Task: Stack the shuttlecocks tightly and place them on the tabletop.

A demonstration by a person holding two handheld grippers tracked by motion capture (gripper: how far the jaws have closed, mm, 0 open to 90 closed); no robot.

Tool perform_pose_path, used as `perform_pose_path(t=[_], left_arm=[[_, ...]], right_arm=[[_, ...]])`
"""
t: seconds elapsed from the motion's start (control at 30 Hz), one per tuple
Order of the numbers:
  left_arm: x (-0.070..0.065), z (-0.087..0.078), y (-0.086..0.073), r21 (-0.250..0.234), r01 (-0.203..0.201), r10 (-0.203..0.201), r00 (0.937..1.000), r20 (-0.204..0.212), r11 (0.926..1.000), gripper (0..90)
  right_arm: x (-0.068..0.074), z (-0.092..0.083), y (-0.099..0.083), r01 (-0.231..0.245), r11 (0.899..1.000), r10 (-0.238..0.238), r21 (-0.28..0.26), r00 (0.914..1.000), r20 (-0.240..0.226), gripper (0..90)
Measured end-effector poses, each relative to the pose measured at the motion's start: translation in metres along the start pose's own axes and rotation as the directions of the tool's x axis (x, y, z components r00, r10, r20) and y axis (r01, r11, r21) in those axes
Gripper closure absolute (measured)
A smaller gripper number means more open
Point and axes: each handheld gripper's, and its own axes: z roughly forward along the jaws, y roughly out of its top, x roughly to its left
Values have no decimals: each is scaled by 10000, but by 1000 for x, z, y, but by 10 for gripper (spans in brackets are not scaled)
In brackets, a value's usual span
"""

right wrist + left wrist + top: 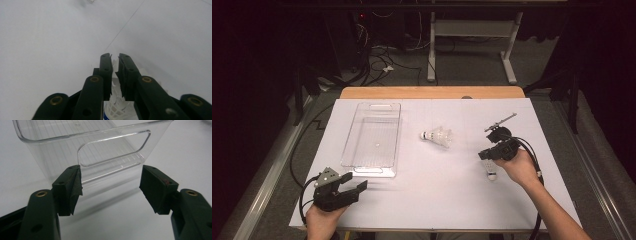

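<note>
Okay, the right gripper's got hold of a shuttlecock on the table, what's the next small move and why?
Probably lift it straight up. The right gripper is shut on the shuttlecock, which lies on the white table. The clear bin sits off toward the left, so it likely needs height first.

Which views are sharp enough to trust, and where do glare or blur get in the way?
High view: table bright, surroundings dark, bin faint. Left gripper view: bin sharp, glints on its rim. Right gripper view: jaws crisp, shuttlecock between them soft, far table hazy.
</note>
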Motion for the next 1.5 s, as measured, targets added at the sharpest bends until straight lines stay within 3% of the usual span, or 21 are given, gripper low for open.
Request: perform_pose_path(t=[0.4,1.03,1.5], left_arm=[[0,0,0,-11,-19,19,10000,-6,10000,348],[-1,-1,0,-24,-62,62,10000,-38,10000,348],[-1,0,0,6,-88,88,10000,-19,10000,348]], right_arm=[[2,-5,5,84,10000,-84,-7,10000,9,900],[8,-6,28,222,9959,-198,-876,9994,281,900],[9,8,51,113,9924,-39,-1223,9982,606,900]])
